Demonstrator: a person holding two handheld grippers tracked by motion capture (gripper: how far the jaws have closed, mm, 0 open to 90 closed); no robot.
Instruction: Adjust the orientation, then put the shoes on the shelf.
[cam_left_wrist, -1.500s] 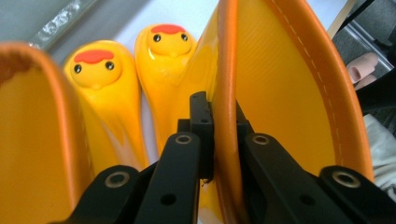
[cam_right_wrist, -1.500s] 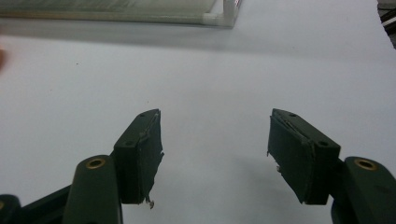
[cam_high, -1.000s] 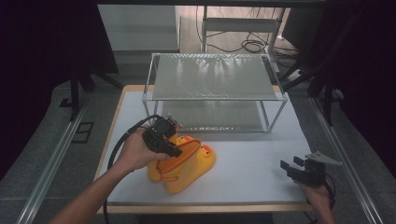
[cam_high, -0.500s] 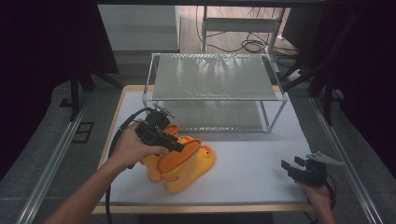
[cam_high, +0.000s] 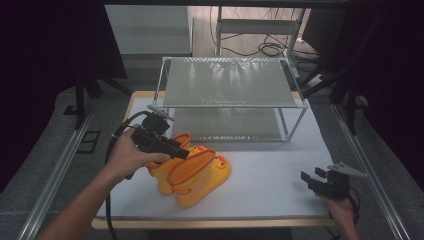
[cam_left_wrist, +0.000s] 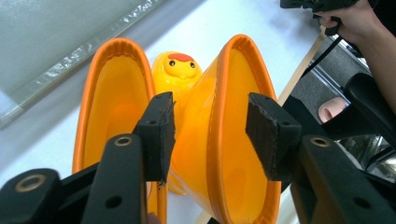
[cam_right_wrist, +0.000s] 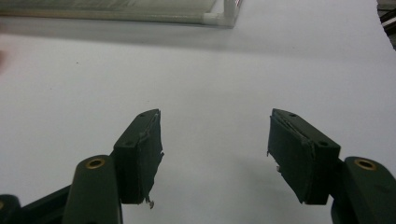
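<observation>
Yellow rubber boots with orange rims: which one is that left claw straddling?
The yellow rubber boot nearer the table's front edge: its orange rim runs between the opening left claw pads, untouched. The other boot, toward the wire shelf, lies outside.

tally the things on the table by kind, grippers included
yellow rubber boots: 2
two-tier shelf rack: 1
grippers: 2, the left gripper and the right gripper
total: 5
</observation>
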